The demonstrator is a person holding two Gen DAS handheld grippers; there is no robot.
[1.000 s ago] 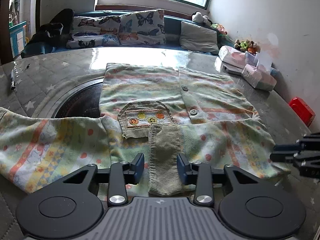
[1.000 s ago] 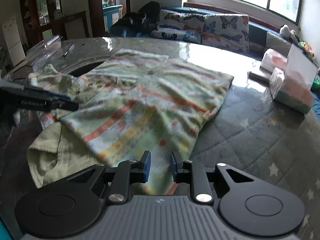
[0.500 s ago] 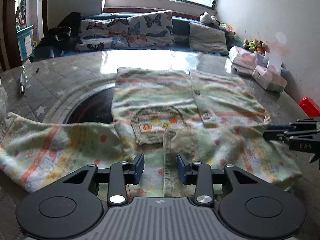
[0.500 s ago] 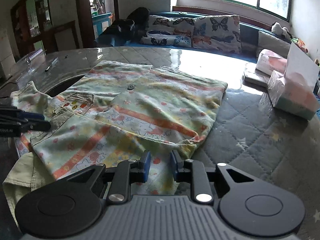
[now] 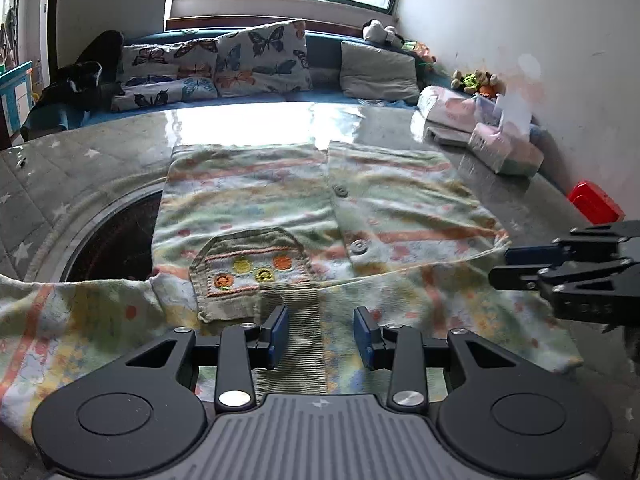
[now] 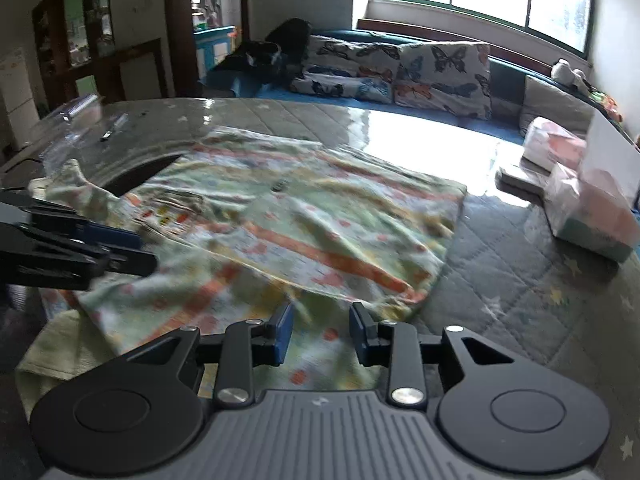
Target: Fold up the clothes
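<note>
A pale green child's cardigan with orange stripes, buttons and an embroidered pocket lies flat on the grey quilted table. Its right sleeve is folded across the near hem, with the ribbed cuff between the jaws of my left gripper, which is open just above it. My right gripper is open over the cardigan's near corner. Each gripper shows in the other's view: the right one, the left one.
A round dark recess lies under the cardigan's left part. Tissue packs and a red box stand at the right edge. A sofa with butterfly cushions runs behind the table. A pen lies far left.
Both grippers have lifted and pulled back a little from the cloth. The right gripper's jaws have opened wider, letting go of the sleeve, which now lies flat across the hem.
</note>
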